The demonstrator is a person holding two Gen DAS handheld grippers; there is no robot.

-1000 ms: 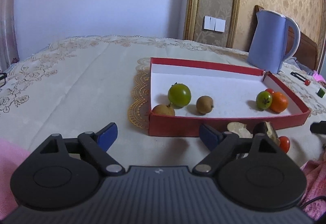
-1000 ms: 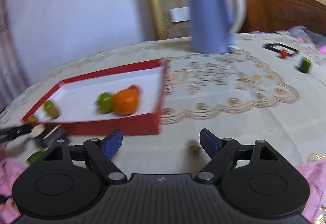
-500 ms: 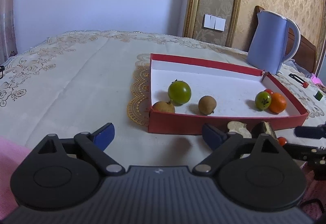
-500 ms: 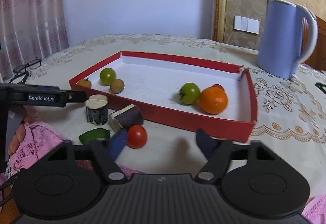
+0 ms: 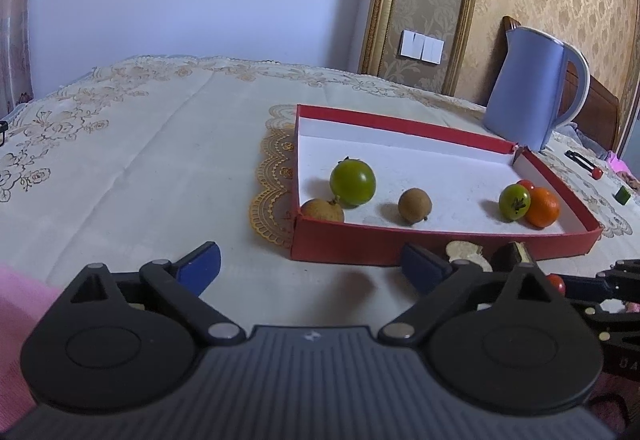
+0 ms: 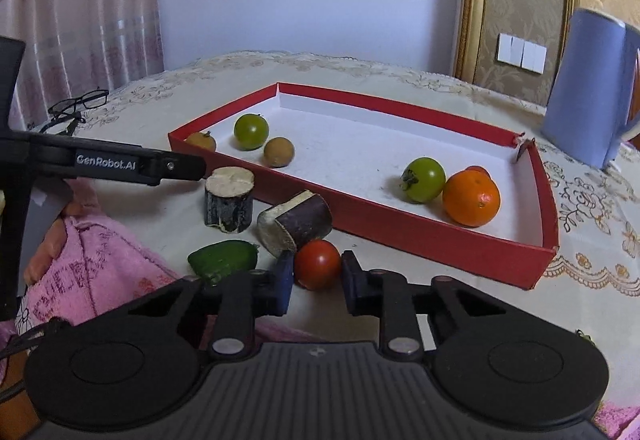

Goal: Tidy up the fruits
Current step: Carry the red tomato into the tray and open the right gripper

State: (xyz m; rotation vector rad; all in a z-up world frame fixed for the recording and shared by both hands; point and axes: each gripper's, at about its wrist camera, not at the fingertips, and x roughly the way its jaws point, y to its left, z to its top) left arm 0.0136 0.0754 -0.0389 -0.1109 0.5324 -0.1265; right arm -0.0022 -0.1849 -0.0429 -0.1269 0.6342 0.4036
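Note:
My right gripper is shut on a small red tomato that rests on the cloth in front of the red tray. Beside it lie two cut cane pieces and a green piece. In the tray sit a green tomato, two brown round fruits, a smaller green tomato and an orange. My left gripper hovers before the tray's near left corner, its jaws still opening, with nothing between them.
A blue kettle stands behind the tray's far right corner. Glasses lie at the table's far left. A pink towel covers the near edge. Small items lie right of the tray.
The right gripper swung left to the loose pieces in front of the tray and closed on the red tomato. The left jaws spread a little wider; that hand stayed put.

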